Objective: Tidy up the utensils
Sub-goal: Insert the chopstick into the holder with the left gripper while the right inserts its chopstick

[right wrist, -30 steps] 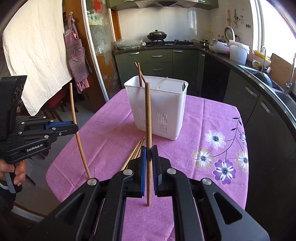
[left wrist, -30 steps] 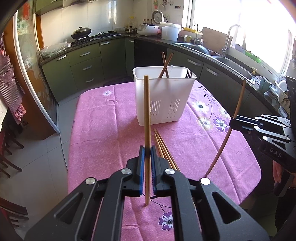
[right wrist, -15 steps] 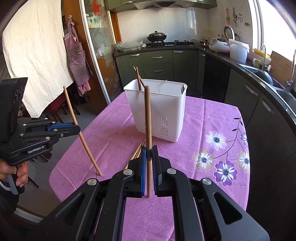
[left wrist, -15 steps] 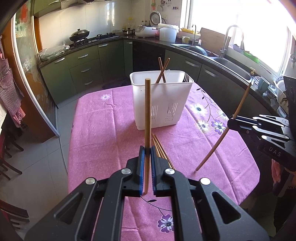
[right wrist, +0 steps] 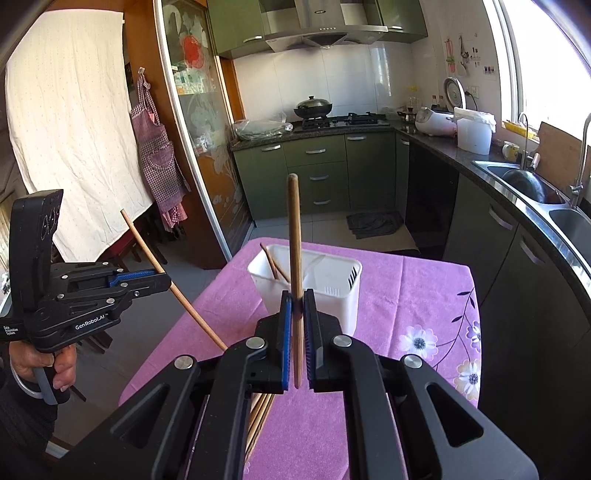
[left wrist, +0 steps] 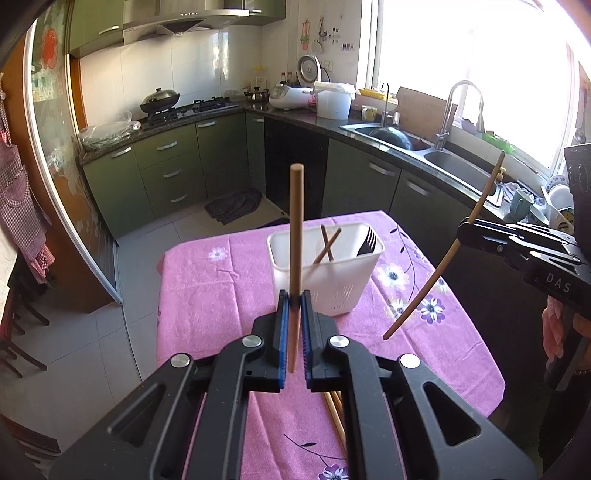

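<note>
Two chopsticks (left wrist: 295, 236) (right wrist: 294, 236) clamped, holder (left wrist: 325, 273) ahead

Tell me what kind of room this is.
A home kitchen, most likely: a wok on a gas hob under a range hood, a steel sink with tap, a rice cooker, and a table under a pink floral cloth.
</note>
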The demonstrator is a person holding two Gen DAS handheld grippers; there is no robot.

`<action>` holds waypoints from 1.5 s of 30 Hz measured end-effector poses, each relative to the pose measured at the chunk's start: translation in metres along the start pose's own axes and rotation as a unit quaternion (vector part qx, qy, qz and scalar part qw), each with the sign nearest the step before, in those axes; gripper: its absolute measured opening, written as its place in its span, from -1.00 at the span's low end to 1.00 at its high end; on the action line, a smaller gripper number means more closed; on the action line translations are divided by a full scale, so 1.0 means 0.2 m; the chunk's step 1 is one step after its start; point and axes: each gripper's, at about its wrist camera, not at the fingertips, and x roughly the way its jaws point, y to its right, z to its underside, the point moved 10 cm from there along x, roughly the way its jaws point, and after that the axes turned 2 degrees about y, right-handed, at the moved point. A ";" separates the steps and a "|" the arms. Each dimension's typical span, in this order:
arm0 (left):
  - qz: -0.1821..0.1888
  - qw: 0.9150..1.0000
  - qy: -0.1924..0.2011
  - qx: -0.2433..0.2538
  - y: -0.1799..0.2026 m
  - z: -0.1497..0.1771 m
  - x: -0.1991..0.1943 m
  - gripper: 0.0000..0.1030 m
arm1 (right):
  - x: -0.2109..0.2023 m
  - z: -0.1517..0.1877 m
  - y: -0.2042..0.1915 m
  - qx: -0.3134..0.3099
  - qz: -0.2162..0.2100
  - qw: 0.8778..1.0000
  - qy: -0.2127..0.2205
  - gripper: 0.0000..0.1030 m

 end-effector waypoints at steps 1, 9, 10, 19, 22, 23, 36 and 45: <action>-0.001 1.000 0.006 0.000 0.00 -0.04 -0.02 -0.87 | -0.01 -0.05 0.00 0.002 -0.002 1.000 0.005 -0.86; -0.003 0.999 0.049 0.007 0.00 -0.35 -0.11 -0.87 | -0.05 -0.40 0.06 0.017 -0.008 0.999 0.039 -0.86; -0.003 0.999 0.053 0.007 0.00 -0.38 -0.11 -0.87 | -0.05 -0.43 0.07 0.018 -0.006 0.999 0.044 -0.86; -0.018 0.996 0.090 0.003 -0.01 -0.63 -0.04 -0.87 | 0.11 -0.60 0.20 0.026 0.017 0.998 0.049 -0.86; -0.019 0.997 0.076 -0.002 -0.01 -0.62 0.08 -0.87 | 0.23 -0.54 0.24 0.029 0.014 0.999 0.030 -0.86; -0.018 0.997 0.068 -0.006 -0.01 -0.60 0.12 -0.87 | 0.26 -0.51 0.24 0.028 0.014 0.999 0.023 -0.86; -0.019 1.000 -0.009 -0.010 -0.03 -0.32 0.46 -0.81 | 0.51 -0.23 0.23 0.006 0.023 0.999 -0.039 -0.83; -0.015 1.000 0.017 -0.014 -0.04 -0.32 0.23 -0.71 | 0.23 -0.26 0.14 -0.006 0.011 1.000 -0.002 -0.79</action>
